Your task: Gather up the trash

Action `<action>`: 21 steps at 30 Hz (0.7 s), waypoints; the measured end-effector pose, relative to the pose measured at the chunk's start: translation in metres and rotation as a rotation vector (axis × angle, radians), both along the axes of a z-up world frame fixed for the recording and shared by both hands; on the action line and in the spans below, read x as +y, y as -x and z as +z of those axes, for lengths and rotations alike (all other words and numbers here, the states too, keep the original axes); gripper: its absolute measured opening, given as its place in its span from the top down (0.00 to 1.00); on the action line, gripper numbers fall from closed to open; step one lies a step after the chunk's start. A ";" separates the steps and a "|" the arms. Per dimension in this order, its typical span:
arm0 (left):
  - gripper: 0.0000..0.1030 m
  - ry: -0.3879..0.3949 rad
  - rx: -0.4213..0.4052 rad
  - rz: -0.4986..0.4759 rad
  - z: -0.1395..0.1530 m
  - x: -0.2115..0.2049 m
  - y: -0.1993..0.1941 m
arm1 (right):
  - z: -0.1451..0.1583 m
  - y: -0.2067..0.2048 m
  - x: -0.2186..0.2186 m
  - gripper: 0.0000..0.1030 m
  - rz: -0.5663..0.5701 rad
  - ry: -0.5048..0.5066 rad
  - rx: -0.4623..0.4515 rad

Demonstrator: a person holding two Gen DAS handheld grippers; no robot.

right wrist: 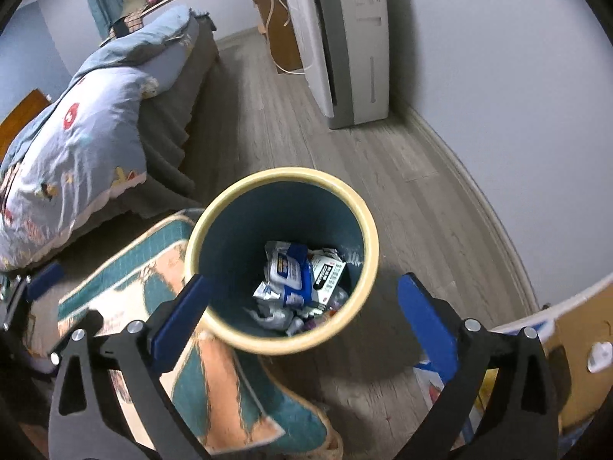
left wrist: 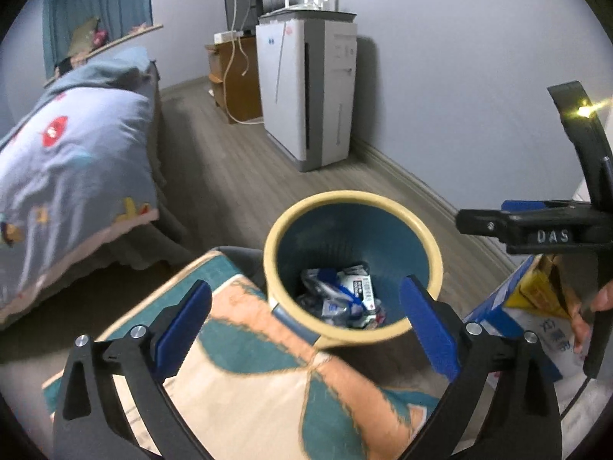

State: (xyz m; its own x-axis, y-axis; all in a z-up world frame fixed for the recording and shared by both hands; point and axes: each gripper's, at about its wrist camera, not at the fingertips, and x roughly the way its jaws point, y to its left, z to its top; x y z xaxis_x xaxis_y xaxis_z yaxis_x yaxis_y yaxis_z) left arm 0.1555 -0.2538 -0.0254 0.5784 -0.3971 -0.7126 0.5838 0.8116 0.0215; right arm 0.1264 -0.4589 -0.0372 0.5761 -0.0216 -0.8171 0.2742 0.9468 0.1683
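Observation:
A round bin with a cream rim (left wrist: 435, 264) and a teal inside stands on the wood floor; it also shows in the right wrist view (right wrist: 369, 237). Crumpled wrappers and packets (left wrist: 341, 295) lie at its bottom, also seen from the right wrist (right wrist: 299, 283). My left gripper (left wrist: 306, 326) is open and empty above the bin's near rim. My right gripper (right wrist: 302, 318) is open and empty above the bin; its body shows at the right of the left wrist view (left wrist: 551, 230).
A patterned teal and orange rug (left wrist: 249, 375) lies left of the bin. A bed with a blue quilt (left wrist: 72, 161) stands at the left. A white air purifier (left wrist: 310, 88) stands by the wall. Boxes and bags (left wrist: 532, 306) sit at the right.

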 end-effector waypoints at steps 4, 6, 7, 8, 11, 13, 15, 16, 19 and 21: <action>0.05 0.006 0.025 0.028 0.007 0.011 0.021 | 0.007 0.023 0.011 0.06 0.011 0.019 -0.004; 0.05 0.017 0.036 0.037 0.009 0.016 0.027 | 0.012 0.033 0.017 0.06 0.015 0.022 -0.014; 0.05 0.026 0.039 0.040 0.011 0.018 0.032 | 0.014 0.037 0.020 0.06 0.017 0.030 -0.018; 0.05 0.033 0.040 0.041 0.012 0.020 0.034 | 0.016 0.043 0.024 0.06 0.022 0.040 -0.024; 0.05 0.024 0.021 0.039 0.014 0.023 0.041 | 0.021 0.056 0.030 0.06 0.024 0.055 -0.038; 0.05 0.012 -0.002 0.038 0.016 0.024 0.045 | 0.024 0.062 0.031 0.06 0.019 0.063 -0.049; 0.05 0.003 -0.017 0.037 0.017 0.024 0.048 | 0.026 0.065 0.032 0.06 0.008 0.077 -0.059; 0.05 0.003 -0.022 0.034 0.019 0.025 0.051 | 0.027 0.066 0.032 0.06 0.002 0.085 -0.062; 0.05 -0.001 -0.032 0.030 0.020 0.026 0.054 | 0.028 0.070 0.029 0.06 -0.018 0.092 -0.069; 0.05 -0.003 -0.038 0.032 0.021 0.028 0.055 | 0.028 0.071 0.029 0.06 -0.027 0.092 -0.073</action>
